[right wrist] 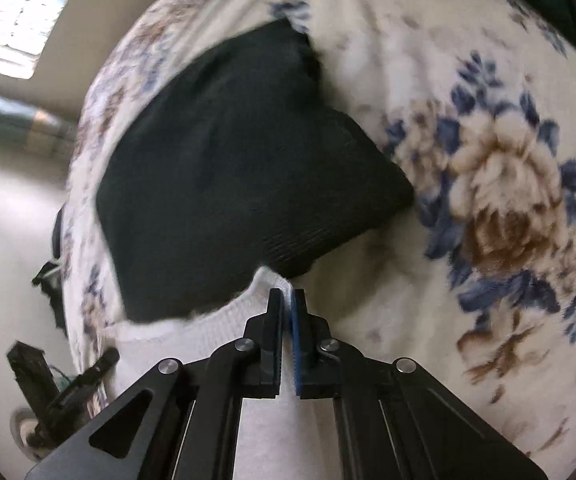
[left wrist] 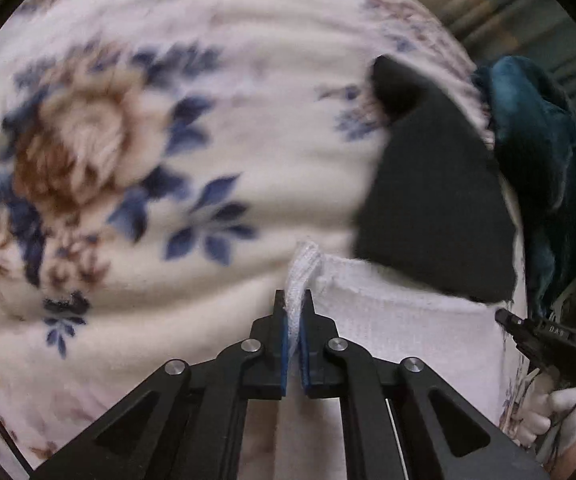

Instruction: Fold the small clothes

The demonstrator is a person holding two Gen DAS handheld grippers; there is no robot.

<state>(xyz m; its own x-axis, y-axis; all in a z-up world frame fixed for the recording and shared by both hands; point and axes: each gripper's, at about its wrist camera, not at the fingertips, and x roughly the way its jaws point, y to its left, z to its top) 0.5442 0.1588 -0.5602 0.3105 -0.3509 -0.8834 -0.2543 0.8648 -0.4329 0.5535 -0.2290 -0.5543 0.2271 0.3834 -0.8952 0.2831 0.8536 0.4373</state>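
Left gripper pinches one corner of a white knit garment; right gripper pinches another, beside a black garment on a floral blanket.

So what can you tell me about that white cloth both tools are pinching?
The white cloth is a small knitted piece, ribbed along its edge. The left gripper is shut on a bunched corner, and the right gripper is shut on another corner. It stretches between them over the flowered blanket. A dark cloth overlaps its far edge. What garment it is cannot be told.
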